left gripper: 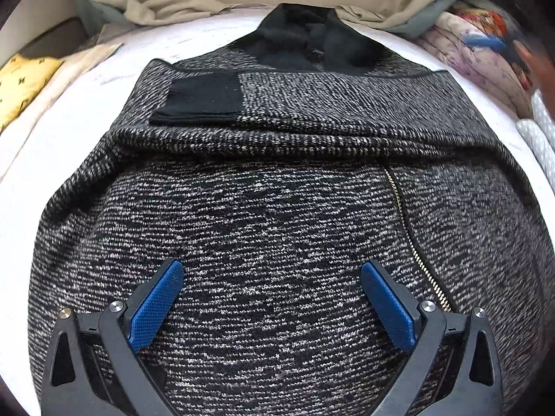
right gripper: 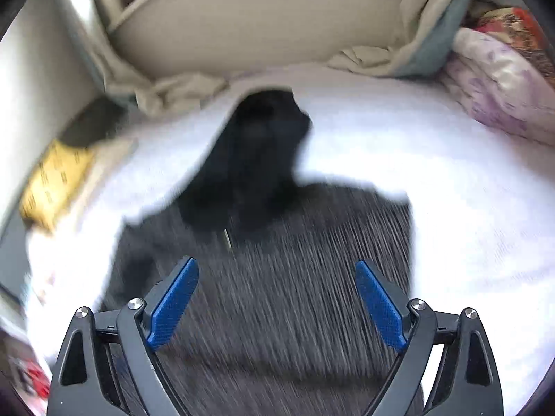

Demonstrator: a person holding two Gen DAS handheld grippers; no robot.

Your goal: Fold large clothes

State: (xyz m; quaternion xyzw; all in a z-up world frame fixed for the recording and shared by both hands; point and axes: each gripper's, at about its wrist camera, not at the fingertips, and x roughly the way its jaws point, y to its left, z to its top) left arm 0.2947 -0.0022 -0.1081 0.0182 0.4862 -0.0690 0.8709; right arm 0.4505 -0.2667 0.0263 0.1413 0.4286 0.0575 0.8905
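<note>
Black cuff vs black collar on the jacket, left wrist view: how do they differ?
The black cuff is a flat, rectangular band lying on top of the folded tweed jacket, left of centre. The black collar is larger, bulkier and rumpled, and sticks out past the jacket's far edge onto the white bedsheet. Both are plain black trim against the speckled knit.

no legible text, labels, numbers

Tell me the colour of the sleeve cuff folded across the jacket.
Plain black cuff, clearest in left wrist view.
</note>
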